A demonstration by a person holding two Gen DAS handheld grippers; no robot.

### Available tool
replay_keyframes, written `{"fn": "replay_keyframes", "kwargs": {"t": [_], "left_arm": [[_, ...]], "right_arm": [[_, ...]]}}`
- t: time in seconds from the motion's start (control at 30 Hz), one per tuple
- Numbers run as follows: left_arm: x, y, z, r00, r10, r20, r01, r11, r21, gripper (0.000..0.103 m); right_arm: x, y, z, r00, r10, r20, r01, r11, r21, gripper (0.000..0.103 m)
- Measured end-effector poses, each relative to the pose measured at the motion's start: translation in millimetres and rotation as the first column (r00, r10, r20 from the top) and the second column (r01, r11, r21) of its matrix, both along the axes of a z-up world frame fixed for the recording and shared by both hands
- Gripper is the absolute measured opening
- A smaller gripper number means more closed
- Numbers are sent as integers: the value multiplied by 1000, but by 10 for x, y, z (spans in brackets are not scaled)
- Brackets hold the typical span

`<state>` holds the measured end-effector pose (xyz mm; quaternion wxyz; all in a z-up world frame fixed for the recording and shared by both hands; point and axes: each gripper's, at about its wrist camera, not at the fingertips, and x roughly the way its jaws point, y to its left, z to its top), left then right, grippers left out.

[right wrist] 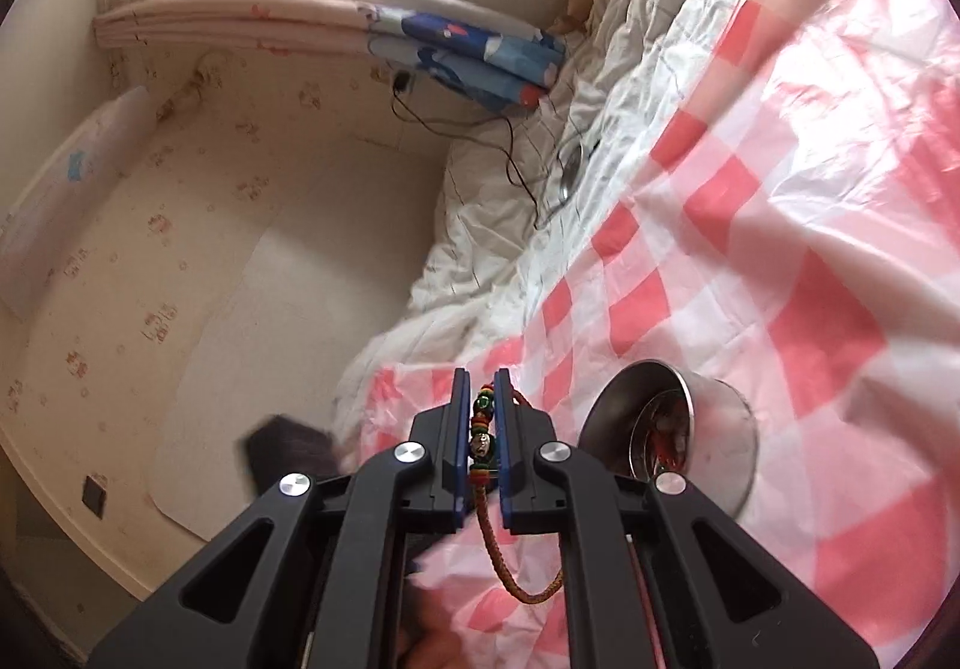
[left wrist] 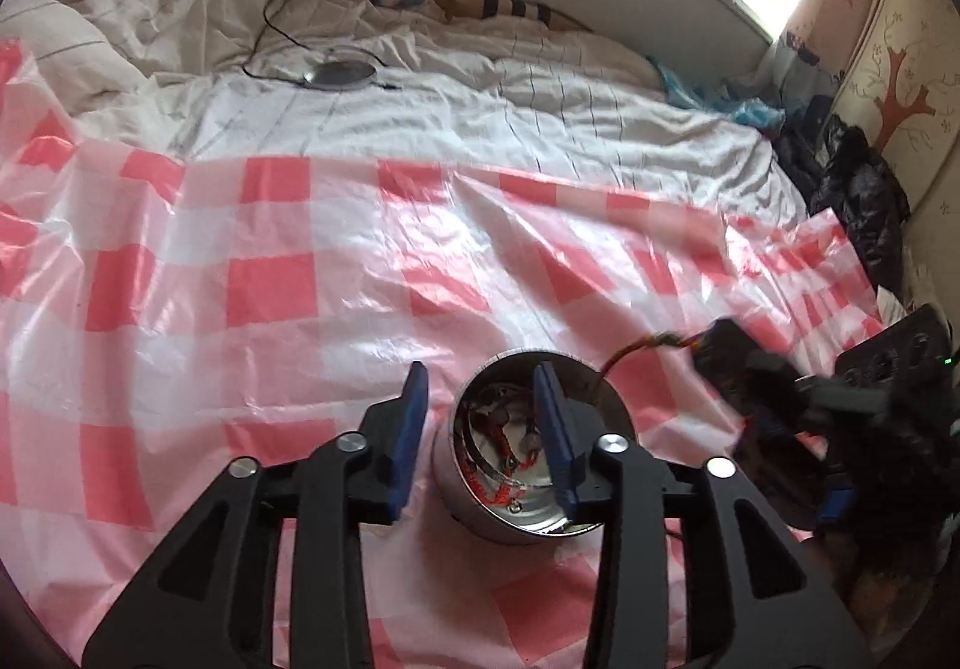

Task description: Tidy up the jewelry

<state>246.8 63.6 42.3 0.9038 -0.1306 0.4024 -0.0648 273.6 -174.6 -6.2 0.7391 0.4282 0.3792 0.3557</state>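
Your right gripper (right wrist: 483,432) clamps a beaded cord bracelet (right wrist: 482,429); your left gripper (left wrist: 480,429), part open and empty, straddles the steel bowl's (left wrist: 480,513) rim on the checked sheet (left wrist: 240,279).

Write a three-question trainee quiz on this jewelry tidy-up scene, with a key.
1. True or false: the right tongs are shut on a beaded bracelet.
2. What does the metal tin stand on?
A. bare wood
B. a red-and-white checked plastic sheet
C. a blue towel
3. Fill in: the left tongs stand ____, with one blue pad inside the tin's mouth and the other outside its wall.

Key:
1. True; the braided cord hangs down from between the pads.
2. B
3. open; red jewelry already lies in the tin.
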Motion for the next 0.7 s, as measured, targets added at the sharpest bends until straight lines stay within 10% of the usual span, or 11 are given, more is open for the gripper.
{"fn": "replay_keyframes", "kwargs": {"t": [0.1,0.27,0.7], "left_arm": [[-88,246,137,997,66,48,-64,997,-43,48],[-124,408,122,996,86,24,-83,993,-88,49],[-764,-91,-97,983,-165,-82,175,974,143,58]], "right_arm": [[-36,53,32,997,-74,27,78,976,-202,51],[-149,-226,68,982,-183,54,191,960,-206,60],[-717,-865,-13,950,-307,-47,297,941,-162,73]]}}
